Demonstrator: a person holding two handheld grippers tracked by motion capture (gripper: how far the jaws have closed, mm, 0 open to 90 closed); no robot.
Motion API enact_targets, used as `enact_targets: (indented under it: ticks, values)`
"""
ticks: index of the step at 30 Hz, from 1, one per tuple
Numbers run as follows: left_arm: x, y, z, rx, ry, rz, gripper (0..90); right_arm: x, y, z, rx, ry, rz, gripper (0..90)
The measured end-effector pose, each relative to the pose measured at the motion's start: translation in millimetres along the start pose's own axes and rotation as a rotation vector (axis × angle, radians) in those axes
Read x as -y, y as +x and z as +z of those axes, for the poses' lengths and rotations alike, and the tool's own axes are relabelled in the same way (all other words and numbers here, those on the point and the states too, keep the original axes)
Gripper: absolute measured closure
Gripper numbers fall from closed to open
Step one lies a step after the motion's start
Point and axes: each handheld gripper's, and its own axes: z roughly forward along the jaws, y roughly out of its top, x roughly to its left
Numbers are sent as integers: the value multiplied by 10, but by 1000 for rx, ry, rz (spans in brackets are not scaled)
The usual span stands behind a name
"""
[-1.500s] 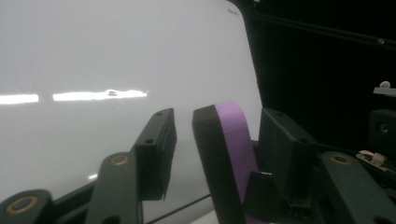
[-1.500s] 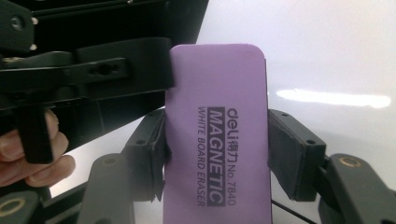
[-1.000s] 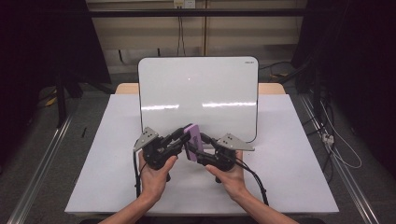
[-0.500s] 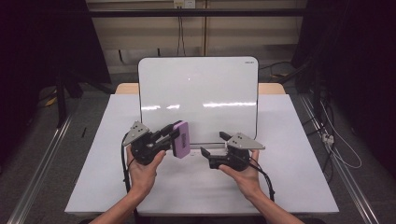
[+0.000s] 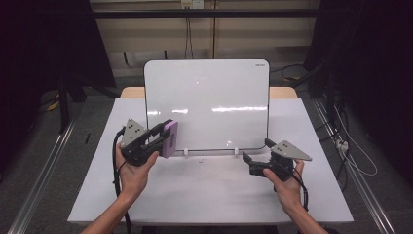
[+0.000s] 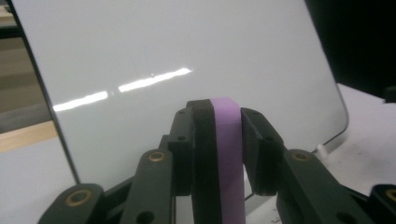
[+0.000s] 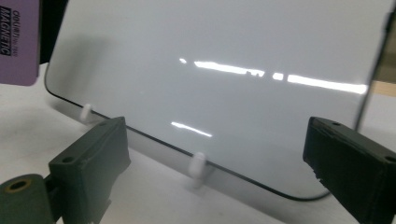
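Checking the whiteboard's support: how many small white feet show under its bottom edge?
2. One white foot sits under the whiteboard left of centre, the other white foot right of centre. Others may be hidden behind.

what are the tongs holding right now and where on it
The left tongs clamp the purple whiteboard eraser across its two flat faces, near one end. The right tongs are open and hold nothing.

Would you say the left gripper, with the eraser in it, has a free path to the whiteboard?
Probably yes: the left gripper, shut on the eraser, sits just before the whiteboard, nothing between; the right gripper is well aside.
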Motion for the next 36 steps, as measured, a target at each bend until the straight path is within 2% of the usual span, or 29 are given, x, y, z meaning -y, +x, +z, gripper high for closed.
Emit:
enact_targets:
  ticks: [5,7,10,13,15,17,18,20,22,24,27,29,36]
  values:
    - [-28,30,56,-46,68,66,674,59,-128,-121,54,9,-32,53]
    - [-34,22,79,-75,92,115,674,98,-184,-152,68,8,-13,52]
    - [-40,27,115,-105,136,150,675,147,-226,-166,87,21,0,52]
    - [-48,53,158,-144,175,188,675,160,-224,-157,84,24,7,52]
    - [-56,80,185,-161,188,202,675,159,-214,-148,84,25,-7,52]
    - [-64,89,230,-181,226,226,675,160,-202,-139,79,29,-7,52]
    - [-61,92,252,-183,236,224,675,161,-201,-136,79,29,-8,52]
    - [-44,78,324,-191,282,246,675,163,-204,-131,76,29,-9,51]
    - [-18,49,398,-212,295,275,675,166,-204,-130,78,31,-10,52]
    - [-6,44,456,-206,299,269,674,171,-203,-130,77,32,-10,52]
    - [6,6,517,-219,304,286,672,176,-201,-131,77,35,-12,52]
    - [10,-11,521,-223,308,296,670,176,-200,-130,75,35,-12,52]
    - [16,7,515,-214,299,286,651,166,-192,-131,74,31,-16,54]
